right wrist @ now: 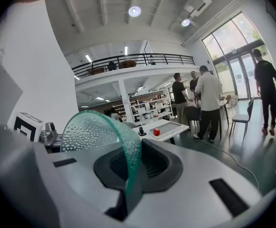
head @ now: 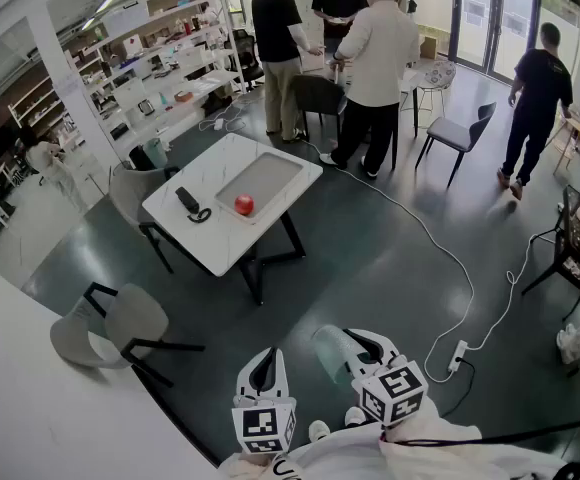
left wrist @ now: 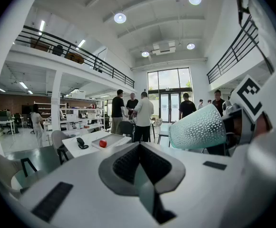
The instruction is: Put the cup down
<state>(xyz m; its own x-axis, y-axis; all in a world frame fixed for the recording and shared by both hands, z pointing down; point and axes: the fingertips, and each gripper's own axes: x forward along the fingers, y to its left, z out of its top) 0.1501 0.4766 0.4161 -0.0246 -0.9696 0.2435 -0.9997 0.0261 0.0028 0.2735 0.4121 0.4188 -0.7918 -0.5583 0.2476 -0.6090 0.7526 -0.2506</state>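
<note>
The carry is the step in hand, by my reading: the white table (head: 210, 246) is the likely place to set down, and it stands well ahead of both grippers, across open dark floor (head: 370, 258). The right gripper (right wrist: 130, 182) has its fingers closed on the wall of a green dimpled glass cup (right wrist: 88, 132), which lies tipped on its side in mid-air, well short of the table. The left gripper (left wrist: 140, 170) rides beside it with its fingers together and nothing between them. The next move calls for walking up to the table, turning the cup upright over a bare patch, lowering it until it rests, and only then letting go. The room is a large open office: several people (head: 375, 63) stand beyond the table, shelves (head: 160, 68) line the wall to the table's left, and grey chairs (head: 120, 328) sit on its near side. A white cable (head: 440, 248) trails over the floor to the table's right. On the table lie a grey tray (head: 265, 178), a red apple (head: 243, 205) at the tray's near end, and a dark handset (head: 188, 202) just beside it.
</note>
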